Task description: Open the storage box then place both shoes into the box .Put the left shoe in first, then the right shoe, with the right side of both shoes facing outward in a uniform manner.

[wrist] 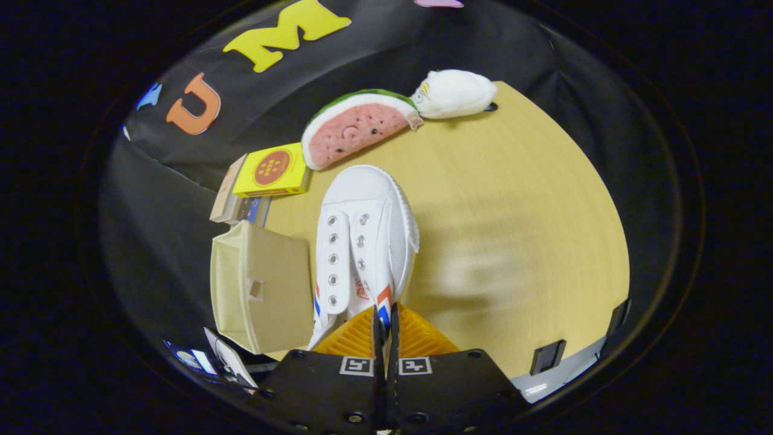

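Just ahead of the gripper (384, 320), whose fingers pinch its heel collar, the white canvas shoe (362, 241) looks light and floppy, best held at that firmer rim.

Riding on the tongs (384, 317), the fisheye looks steeply down, close over the table (513, 199).

Staged recording booth, not lived-in home. Black cloth wall (374, 54) hangs draped behind and around light wooden tabletop (513, 199). Props stand along far side: plush watermelon slice (356, 127), white plush toy (453, 93) to its right, yellow flat carton (275, 171) on stacked boxes at far left. Beige fabric storage box (259, 287) at near left. Black clamps (546, 356) grip near right table edge.
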`<act>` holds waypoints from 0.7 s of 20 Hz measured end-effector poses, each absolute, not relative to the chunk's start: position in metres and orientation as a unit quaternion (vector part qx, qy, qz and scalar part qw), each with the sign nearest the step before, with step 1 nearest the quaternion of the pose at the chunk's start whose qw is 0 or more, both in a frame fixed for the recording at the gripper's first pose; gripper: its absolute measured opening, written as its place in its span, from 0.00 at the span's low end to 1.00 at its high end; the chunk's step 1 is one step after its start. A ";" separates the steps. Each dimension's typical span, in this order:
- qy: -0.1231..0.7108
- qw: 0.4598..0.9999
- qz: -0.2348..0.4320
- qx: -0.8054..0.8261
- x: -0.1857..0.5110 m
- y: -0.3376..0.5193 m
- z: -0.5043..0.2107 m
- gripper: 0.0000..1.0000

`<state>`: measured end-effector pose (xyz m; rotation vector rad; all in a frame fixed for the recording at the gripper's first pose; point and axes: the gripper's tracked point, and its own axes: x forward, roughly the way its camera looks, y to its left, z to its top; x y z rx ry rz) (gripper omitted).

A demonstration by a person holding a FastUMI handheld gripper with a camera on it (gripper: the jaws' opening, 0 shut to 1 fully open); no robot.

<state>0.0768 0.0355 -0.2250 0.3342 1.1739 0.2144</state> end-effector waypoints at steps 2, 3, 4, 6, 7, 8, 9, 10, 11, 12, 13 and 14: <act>0.539 0.821 0.119 0.146 0.074 0.075 -0.196 0.00; 0.536 0.822 0.131 0.142 0.073 0.097 -0.183 0.00; 0.531 0.825 0.141 0.136 0.072 0.120 -0.173 0.00; 0.527 0.827 0.158 0.118 0.069 0.162 -0.160 0.00; 0.528 0.826 0.167 0.110 0.067 0.182 -0.158 0.00; 0.531 0.823 0.172 0.106 0.066 0.203 -0.159 0.00; 0.534 0.821 0.173 0.107 0.066 0.216 -0.159 0.00; 0.537 0.819 0.174 0.104 0.065 0.233 -0.164 0.00; 0.538 0.819 0.170 0.101 0.063 0.247 -0.173 0.00; 0.538 0.821 0.165 0.094 0.064 0.259 -0.181 0.00; 0.538 0.824 0.157 0.084 0.065 0.270 -0.189 0.00; 0.538 0.826 0.150 0.076 0.064 0.277 -0.197 0.00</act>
